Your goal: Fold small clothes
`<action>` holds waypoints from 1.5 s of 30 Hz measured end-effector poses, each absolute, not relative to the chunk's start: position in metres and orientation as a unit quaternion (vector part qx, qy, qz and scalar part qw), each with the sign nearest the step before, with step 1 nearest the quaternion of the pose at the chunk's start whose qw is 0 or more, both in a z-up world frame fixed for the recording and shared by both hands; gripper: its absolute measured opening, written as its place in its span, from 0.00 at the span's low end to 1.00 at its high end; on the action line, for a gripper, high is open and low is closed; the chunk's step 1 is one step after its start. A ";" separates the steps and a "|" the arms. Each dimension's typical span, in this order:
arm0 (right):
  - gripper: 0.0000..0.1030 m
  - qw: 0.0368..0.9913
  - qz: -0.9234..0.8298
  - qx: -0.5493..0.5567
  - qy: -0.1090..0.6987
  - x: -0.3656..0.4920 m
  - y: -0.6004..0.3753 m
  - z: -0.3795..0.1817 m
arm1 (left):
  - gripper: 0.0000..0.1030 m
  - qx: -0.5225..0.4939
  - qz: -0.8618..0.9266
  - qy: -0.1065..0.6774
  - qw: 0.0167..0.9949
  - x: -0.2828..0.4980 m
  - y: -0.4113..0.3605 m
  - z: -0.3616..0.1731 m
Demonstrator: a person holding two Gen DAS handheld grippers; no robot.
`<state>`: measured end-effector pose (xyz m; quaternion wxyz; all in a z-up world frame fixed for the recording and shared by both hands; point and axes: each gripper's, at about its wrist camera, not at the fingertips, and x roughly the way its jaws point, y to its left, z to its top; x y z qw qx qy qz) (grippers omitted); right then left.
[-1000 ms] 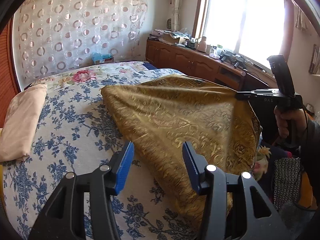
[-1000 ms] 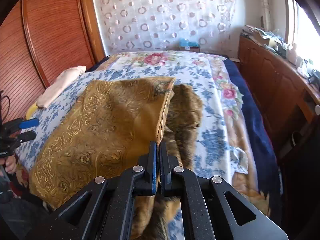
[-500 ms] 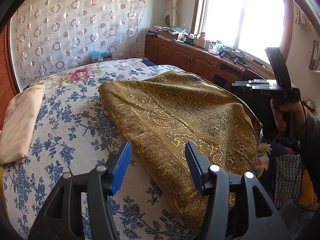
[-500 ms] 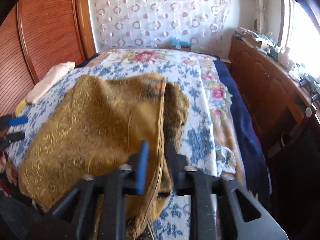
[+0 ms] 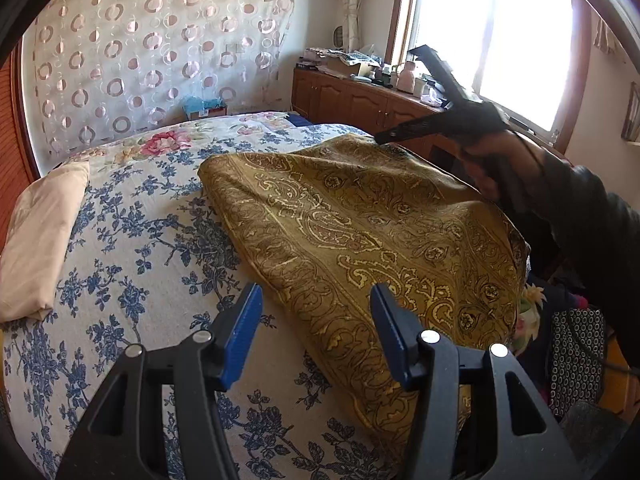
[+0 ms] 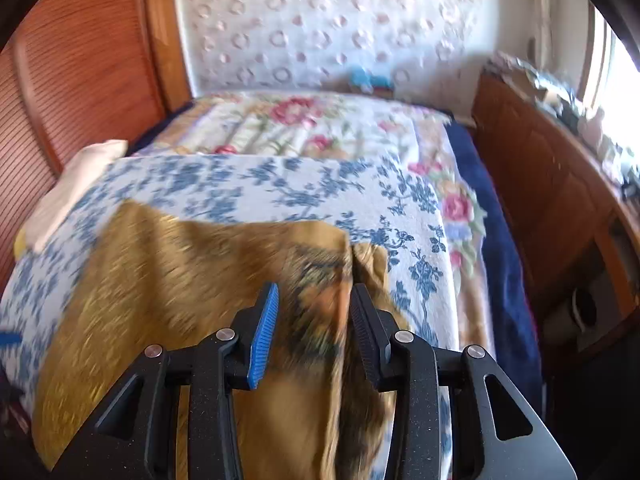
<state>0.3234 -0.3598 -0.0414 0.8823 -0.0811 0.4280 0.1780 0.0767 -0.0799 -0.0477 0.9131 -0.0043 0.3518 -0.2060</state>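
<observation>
A gold patterned cloth [image 5: 360, 232] lies folded over on the blue-flowered bedspread [image 5: 132, 240], draped past the bed's near right edge. My left gripper [image 5: 316, 316] is open and empty, just above the cloth's near left edge. My right gripper [image 6: 314, 316] is open above the cloth [image 6: 192, 280], with the folded edge below the gap between the jaws; the view is blurred. It also shows in the left wrist view [image 5: 436, 124], held in a hand over the cloth's far right side.
A cream folded cloth or pillow [image 5: 40, 236] lies at the bed's left side. Wooden cabinets [image 5: 352, 100] with clutter run under the window on the right. A wooden wardrobe [image 6: 80, 80] stands left. A patterned bag [image 5: 576, 360] sits beside the bed.
My right gripper was shut on the cloth's edge, opened and let it drop flat, then lifted and tilted. My left gripper stayed open and shifted slightly.
</observation>
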 end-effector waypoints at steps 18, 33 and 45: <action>0.00 0.907 0.128 -0.070 0.395 0.330 -0.367 -0.025 | 0.53 -0.008 -0.220 0.370 0.902 0.076 -0.087 -0.061; 0.42 0.908 0.159 -0.090 0.377 0.182 -0.413 -0.031 | 0.53 -0.006 -0.217 0.400 0.890 0.058 -0.090 -0.076; 0.43 0.889 0.174 -0.031 0.422 0.114 -0.437 -0.065 | 0.53 -0.006 -0.231 0.417 0.879 0.046 -0.094 -0.082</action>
